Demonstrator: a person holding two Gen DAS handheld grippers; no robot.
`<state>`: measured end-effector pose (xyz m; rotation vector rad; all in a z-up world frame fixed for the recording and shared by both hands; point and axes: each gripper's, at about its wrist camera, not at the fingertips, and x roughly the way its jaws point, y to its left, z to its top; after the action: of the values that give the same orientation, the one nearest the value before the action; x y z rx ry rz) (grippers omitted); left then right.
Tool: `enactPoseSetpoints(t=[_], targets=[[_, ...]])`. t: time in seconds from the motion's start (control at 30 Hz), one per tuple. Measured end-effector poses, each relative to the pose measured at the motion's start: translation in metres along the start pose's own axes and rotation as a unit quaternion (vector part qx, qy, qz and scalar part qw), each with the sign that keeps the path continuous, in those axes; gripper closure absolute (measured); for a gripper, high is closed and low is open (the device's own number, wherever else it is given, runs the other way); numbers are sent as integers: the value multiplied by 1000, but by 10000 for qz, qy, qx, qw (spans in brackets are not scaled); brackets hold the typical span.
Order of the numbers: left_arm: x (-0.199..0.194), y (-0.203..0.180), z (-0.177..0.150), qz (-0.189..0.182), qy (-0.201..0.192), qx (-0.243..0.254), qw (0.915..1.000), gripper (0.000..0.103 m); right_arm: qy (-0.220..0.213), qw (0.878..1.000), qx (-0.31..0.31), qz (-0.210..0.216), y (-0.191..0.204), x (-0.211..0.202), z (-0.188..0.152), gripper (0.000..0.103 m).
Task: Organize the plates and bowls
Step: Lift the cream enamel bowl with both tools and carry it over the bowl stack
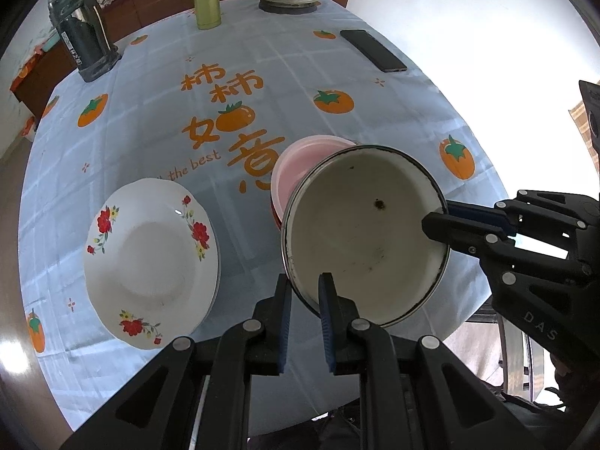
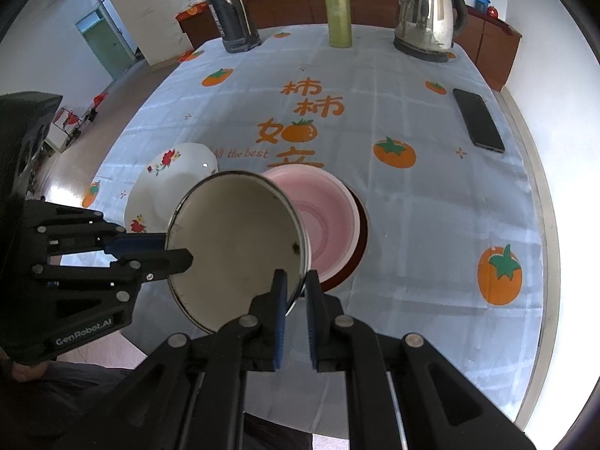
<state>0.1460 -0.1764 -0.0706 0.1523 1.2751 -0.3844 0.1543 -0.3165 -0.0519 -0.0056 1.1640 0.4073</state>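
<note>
**Enamel bowl held aloft by both grippers, pink bowl just beyond it**

The left gripper (image 1: 304, 281) and right gripper (image 2: 296, 277) each pinch opposite sides of the enamel bowl's (image 1: 365, 232) rim, jaws nearly closed. It hangs tilted above the bench (image 1: 150, 120); the pink bowl (image 2: 330, 221) lies immediately ahead, the flowered plate (image 1: 150, 270) to the left.
</note>
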Motion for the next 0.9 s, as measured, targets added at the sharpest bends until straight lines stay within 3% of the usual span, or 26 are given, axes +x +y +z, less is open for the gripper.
enactPoseSetpoints(t=[0.9], targets=[[17,6,29,80,108,-64,9999,87,20,10000,-25,-42,-14,17,24,94]])
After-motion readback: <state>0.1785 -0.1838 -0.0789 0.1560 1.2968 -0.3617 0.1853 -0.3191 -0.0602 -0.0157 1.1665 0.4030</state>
